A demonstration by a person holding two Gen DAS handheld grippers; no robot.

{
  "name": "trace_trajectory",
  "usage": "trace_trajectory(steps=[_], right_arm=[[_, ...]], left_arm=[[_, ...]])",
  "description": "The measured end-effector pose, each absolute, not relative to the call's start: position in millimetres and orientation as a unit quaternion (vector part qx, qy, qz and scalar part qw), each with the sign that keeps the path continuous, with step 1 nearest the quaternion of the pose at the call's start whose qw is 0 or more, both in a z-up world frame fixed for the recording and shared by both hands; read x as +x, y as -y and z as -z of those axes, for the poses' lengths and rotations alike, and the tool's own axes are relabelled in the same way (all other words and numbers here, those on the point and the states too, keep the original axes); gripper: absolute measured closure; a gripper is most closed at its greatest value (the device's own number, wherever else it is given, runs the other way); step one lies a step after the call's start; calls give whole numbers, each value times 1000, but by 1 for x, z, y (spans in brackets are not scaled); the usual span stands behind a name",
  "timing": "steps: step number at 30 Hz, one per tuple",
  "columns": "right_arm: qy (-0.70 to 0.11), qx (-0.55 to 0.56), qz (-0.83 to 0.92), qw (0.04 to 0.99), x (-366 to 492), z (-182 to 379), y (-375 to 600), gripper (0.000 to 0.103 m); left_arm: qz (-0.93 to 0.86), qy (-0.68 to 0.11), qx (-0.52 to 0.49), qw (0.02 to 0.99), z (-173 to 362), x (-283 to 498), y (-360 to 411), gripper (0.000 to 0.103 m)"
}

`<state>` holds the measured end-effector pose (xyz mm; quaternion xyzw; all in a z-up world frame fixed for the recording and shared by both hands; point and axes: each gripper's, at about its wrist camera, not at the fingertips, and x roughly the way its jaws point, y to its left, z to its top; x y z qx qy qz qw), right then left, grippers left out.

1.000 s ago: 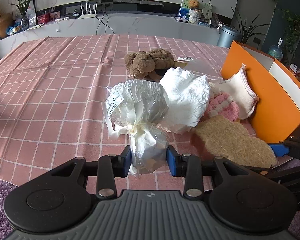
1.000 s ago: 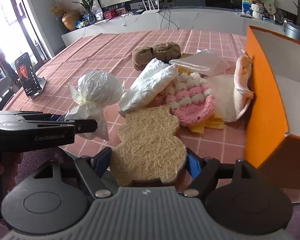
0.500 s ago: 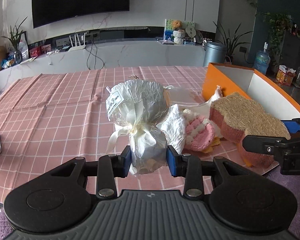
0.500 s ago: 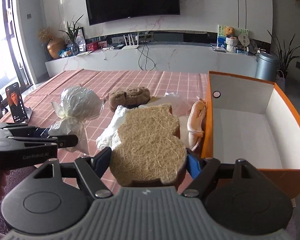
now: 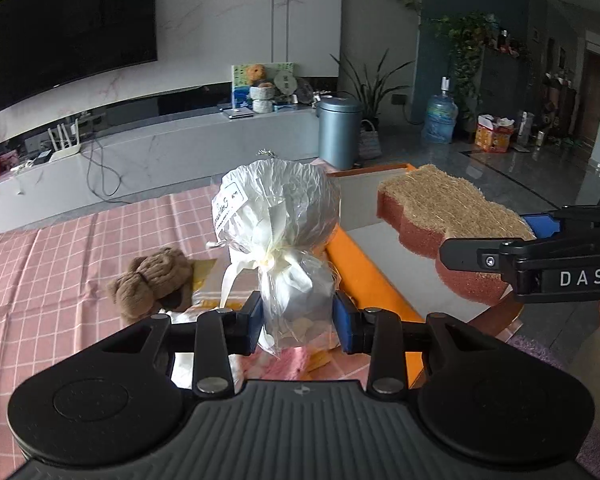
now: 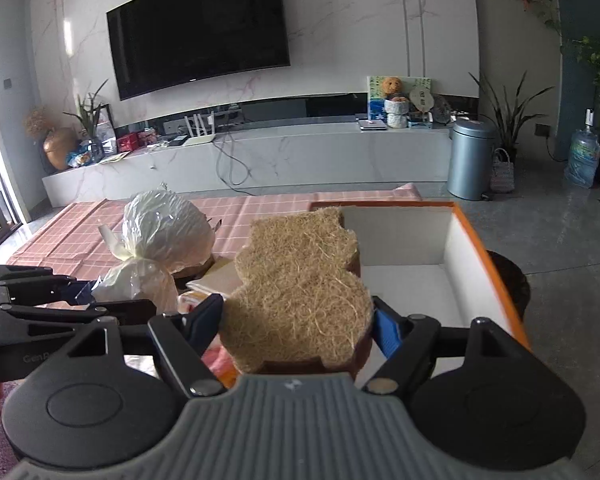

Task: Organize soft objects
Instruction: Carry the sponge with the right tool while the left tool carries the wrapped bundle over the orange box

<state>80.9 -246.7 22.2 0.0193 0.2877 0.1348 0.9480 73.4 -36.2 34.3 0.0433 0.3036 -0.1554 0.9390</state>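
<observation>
My left gripper (image 5: 298,318) is shut on the tied neck of a crinkly clear bag (image 5: 278,212) holding a white bundle, lifted above the pink checked tablecloth (image 5: 60,248). The same bag (image 6: 160,236) shows at the left of the right wrist view. My right gripper (image 6: 298,320) is shut on a tan loofah sponge (image 6: 300,276) with a reddish-brown underside, held up at the near edge of the orange box (image 6: 496,268). That sponge (image 5: 456,212) hangs over the box (image 5: 364,276) in the left wrist view. The box's white inside looks bare.
A brown plush toy (image 5: 152,276) lies on the cloth beside a yellow packet (image 5: 202,272). Pink and white soft items (image 5: 288,364) sit below my left gripper. Beyond the table stand a grey TV bench (image 6: 260,156), a metal bin (image 6: 470,156) and plants.
Both grippers rose from the table and swung right toward the orange box, each still carrying its item. The pile of soft things has dropped low in both views.
</observation>
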Motion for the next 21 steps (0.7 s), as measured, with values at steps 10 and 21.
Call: trace_trajectory(steps=[10,21], right_arm=[[-342,-1,-94,935,119,-15,316,27],[-462,-15,-115,879,183,38,342,27]], left_arm=[[251,-344,58,903,-27,118,100,62],[292,-478,109,821,4,176,143,62]])
